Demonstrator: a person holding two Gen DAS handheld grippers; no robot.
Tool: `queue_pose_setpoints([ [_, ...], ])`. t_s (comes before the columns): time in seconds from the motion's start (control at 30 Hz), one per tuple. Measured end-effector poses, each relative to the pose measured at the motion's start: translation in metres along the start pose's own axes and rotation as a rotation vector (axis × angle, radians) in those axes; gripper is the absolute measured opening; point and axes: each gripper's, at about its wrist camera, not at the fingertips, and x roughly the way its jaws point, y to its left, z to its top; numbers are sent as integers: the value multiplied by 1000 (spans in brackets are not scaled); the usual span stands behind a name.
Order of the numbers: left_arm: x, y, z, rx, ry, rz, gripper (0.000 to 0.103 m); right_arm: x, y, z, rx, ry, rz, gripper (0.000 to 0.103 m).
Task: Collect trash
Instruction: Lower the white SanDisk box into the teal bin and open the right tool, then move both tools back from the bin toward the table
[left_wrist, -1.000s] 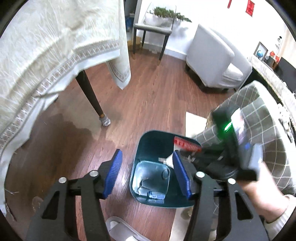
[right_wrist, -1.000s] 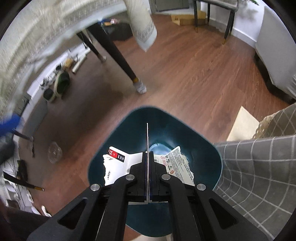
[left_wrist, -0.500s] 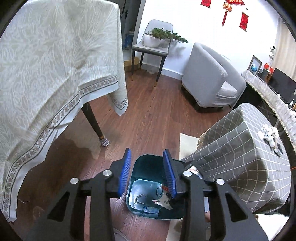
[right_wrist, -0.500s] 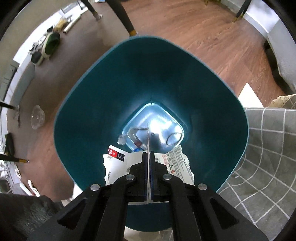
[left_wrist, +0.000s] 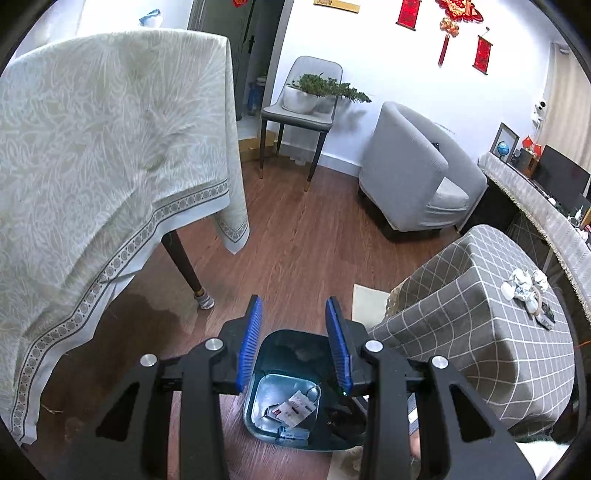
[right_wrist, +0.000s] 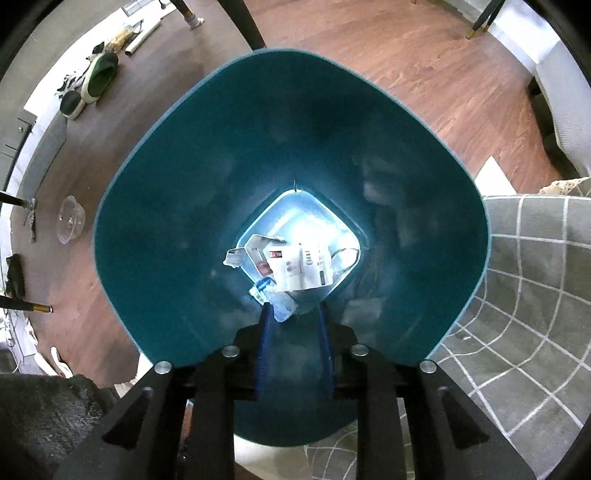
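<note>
A teal trash bin (right_wrist: 155, 221) stands on the wood floor beside the grey checked table. My right gripper (right_wrist: 294, 314) is open and empty, held right over the bin's mouth. A white printed wrapper (right_wrist: 295, 266) lies at the bin's bottom with other scraps, among them a small blue and white packet (right_wrist: 273, 299). In the left wrist view the bin (left_wrist: 280, 347) is below my left gripper (left_wrist: 293, 314), which is open and empty, high above it. The wrapper (left_wrist: 295, 404) shows inside. More crumpled white trash (left_wrist: 524, 288) lies on the checked table (left_wrist: 461, 332).
A dining table with a pale cloth (left_wrist: 92, 166) hangs at the left, its leg (left_wrist: 184, 266) near the bin. A grey armchair (left_wrist: 413, 177) and a chair with a plant (left_wrist: 303, 107) stand at the back. Shoes (right_wrist: 92, 81) and a clear bowl (right_wrist: 70, 221) lie on the floor.
My right gripper opened and let go of the white wrapper, which fell to the bin's bottom. My left gripper rose higher above the bin and narrowed its opening.
</note>
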Motion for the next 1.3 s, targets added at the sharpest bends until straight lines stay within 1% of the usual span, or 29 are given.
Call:
queue_pose_setpoints([
  [0.13,-1,-7,5,8,-15,4,37,-24,-2,2,4,-63,22,24],
  [0.33,-2,-20,15,9,-40,8,40,-82,4,2,-22,-215,50,24],
  [0.43,-1,-27,18,13,-47,11,43,-113,5,-2,-44,-304,66,25],
  [0.6,-3,-42,24,50,-69,34,50,-156,-1,-11,-65,-425,82,26],
  [0.77,-4,-60,28,66,-90,22,56,-194,-21,-25,-52,-524,81,28],
  [0.8,-4,-63,28,68,-93,17,57,-200,-26,-28,-47,-538,79,28],
  [0.87,-1,-73,29,77,-98,0,59,-214,-35,-35,-38,-565,69,36],
  [0.97,3,-88,29,95,-103,-25,62,-230,-45,-45,-29,-601,45,41],
  [1.2,15,-129,29,141,-104,-86,69,-264,-92,-78,58,-677,3,49],
  [1.3,21,-146,28,158,-99,-108,71,-275,-112,-91,95,-705,-22,54],
])
